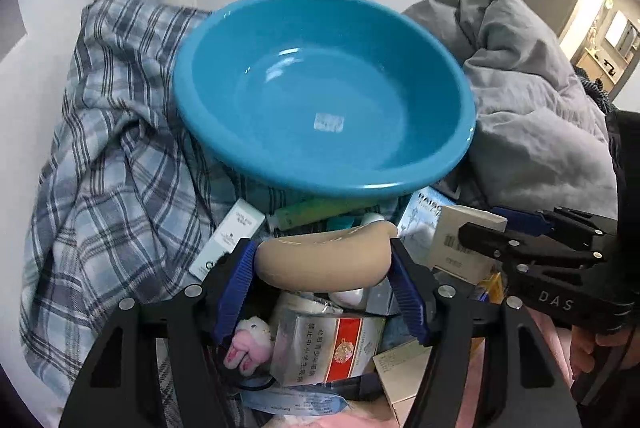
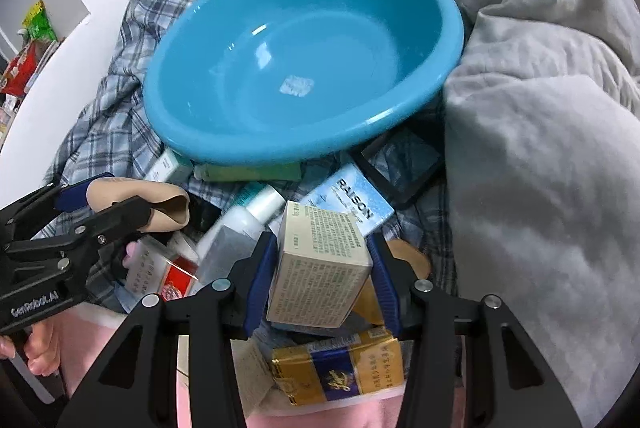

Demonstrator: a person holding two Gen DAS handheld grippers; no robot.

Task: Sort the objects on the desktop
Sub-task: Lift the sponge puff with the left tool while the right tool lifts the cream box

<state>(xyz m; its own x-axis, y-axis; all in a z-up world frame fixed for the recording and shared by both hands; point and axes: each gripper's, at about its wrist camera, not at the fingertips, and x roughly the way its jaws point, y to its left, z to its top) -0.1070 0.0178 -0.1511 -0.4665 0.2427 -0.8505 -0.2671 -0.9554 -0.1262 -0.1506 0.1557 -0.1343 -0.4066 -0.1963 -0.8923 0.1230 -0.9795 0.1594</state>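
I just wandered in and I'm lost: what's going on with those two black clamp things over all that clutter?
A person holds a clamp tool in each hand, sorting a heap of small items. The left gripper grips a beige curved pad; the right gripper grips a small cream box. Both hang above the pile, in front of a tilted blue basin that has nothing in it.

The blue basin [image 1: 324, 92] looks like glossy, smooth plastic with bright glints. The checked cloth [image 1: 108, 156] and grey quilt [image 2: 552, 156] are soft, matt fabric. The beige pad [image 1: 324, 260] appears smooth and matt; the cream box [image 2: 320, 276] is matt card, the gold packet [image 2: 340, 368] shiny
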